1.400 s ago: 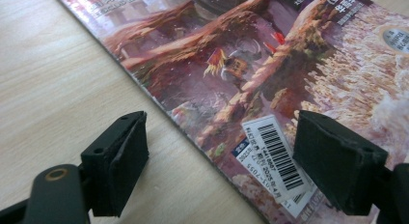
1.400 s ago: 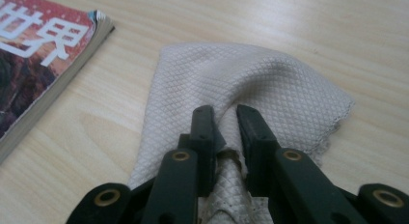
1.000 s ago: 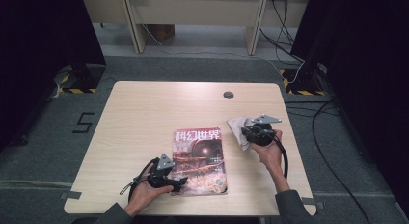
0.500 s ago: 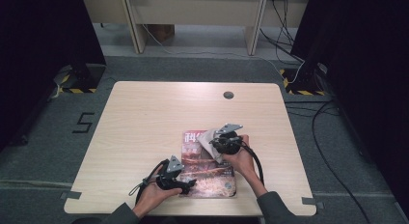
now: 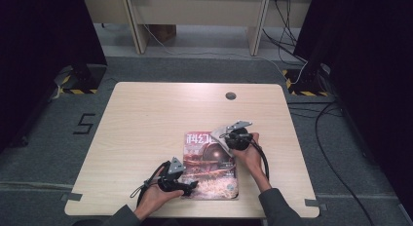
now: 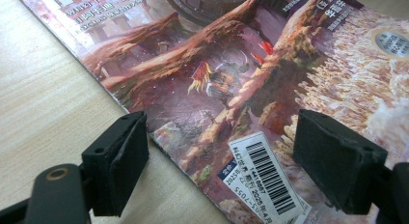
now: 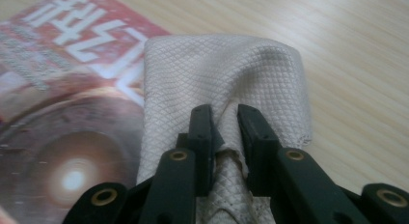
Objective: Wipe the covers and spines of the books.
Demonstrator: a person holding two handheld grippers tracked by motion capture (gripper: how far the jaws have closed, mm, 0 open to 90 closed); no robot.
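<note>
Pale rectangular wooden desk (image 5: 146, 119), bare apart from one item toward its near edge, a little right of the middle. There, flat and cover-up: a glossy rectangular magazine (image 5: 210, 165) in reds and browns, long axis running from the near edge toward the far edge, white title characters at its far end, a white barcode sticker (image 6: 263, 178) at its near left corner. Over the magazine's far right corner, overlapping both cover and bare wood: a folded off-white cloth (image 7: 222, 74) with a fine diamond weave, bunched and pinched between the narrow jaws of the right gripper (image 5: 237, 138), pads pressing the fabric from both sides. Key relation for a wiping stroke, as judged: cover spread toward the person and to the left of the cloth, so travel along the magazine's long axis, from title end toward barcode end; right hand clearly the nearer one to the cloth. Left gripper (image 5: 181, 179) down at the near left corner, jaws wide, astride the magazine's left edge, one pad over wood, the other over the cover, probably placed to steady it; contact with the paper not clear. Cloth clean-looking, soft, limp where it hangs past the pads.
</note>
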